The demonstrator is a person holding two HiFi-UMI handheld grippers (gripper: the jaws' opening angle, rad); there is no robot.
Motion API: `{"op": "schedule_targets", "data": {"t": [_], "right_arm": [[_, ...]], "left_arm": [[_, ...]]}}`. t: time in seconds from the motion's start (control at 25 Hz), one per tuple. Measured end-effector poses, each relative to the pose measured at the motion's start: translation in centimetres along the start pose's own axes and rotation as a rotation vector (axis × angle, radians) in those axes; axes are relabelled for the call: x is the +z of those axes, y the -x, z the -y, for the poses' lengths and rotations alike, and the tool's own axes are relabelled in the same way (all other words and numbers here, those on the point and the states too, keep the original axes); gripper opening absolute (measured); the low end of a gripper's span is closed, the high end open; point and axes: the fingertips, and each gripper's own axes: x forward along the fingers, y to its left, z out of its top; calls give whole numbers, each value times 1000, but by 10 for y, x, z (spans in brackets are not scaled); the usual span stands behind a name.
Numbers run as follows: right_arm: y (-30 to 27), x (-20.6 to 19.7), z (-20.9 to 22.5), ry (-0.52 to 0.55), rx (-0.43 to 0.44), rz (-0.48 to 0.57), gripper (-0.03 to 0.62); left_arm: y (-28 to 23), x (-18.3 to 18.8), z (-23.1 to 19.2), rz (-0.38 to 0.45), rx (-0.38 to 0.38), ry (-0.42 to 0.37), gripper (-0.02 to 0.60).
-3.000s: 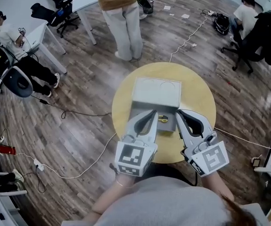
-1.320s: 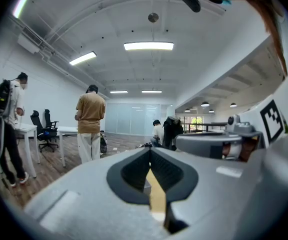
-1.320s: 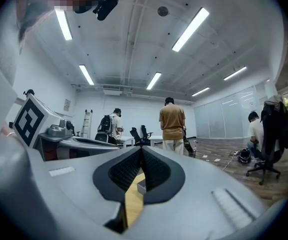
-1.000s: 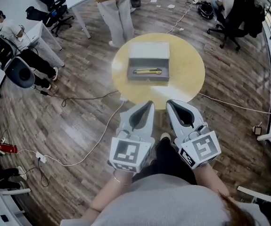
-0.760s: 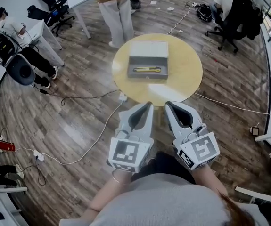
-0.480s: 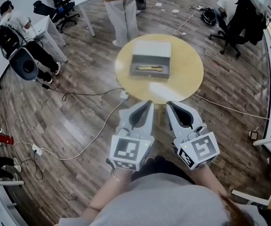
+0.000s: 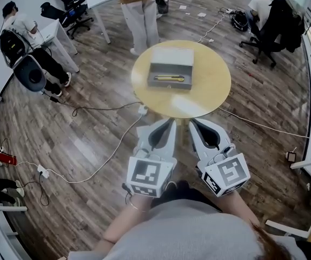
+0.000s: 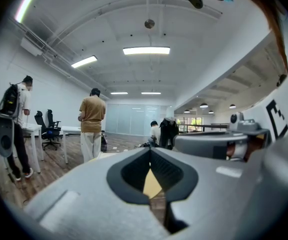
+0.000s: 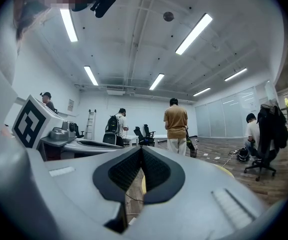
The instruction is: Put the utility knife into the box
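A grey box (image 7: 171, 57) with its lid raised stands on the round yellow table (image 7: 209, 85). Inside it lies the yellow utility knife (image 7: 169, 78), lengthwise. My left gripper (image 7: 171, 121) and right gripper (image 7: 192, 122) hang side by side over the wooden floor, short of the table's near edge and well apart from the box. Both are shut with nothing between the jaws. In the left gripper view the left gripper (image 8: 150, 149) has its tips together, with a patch of yellow table behind. The right gripper (image 9: 141, 148) looks the same in the right gripper view.
A standing person in a tan shirt (image 7: 139, 15) is just behind the table. White cables (image 7: 98, 169) run across the floor on both sides. Seated people, desks and office chairs (image 7: 22, 42) fill the left; another seated person (image 7: 266, 7) is at the far right.
Three seconds ago both grippers were at the box over the knife. They have since drawn back off the table, which now sits farther away, with the knife left in the box.
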Motion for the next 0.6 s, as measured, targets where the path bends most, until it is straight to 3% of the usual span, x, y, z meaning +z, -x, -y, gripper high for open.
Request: {"op": "schedule_targets", "data": {"t": [0.6], "right_arm": [[6, 1, 5, 2, 3, 0, 5]], "left_arm": [[-2, 8, 8, 15, -1, -9, 0]]}}
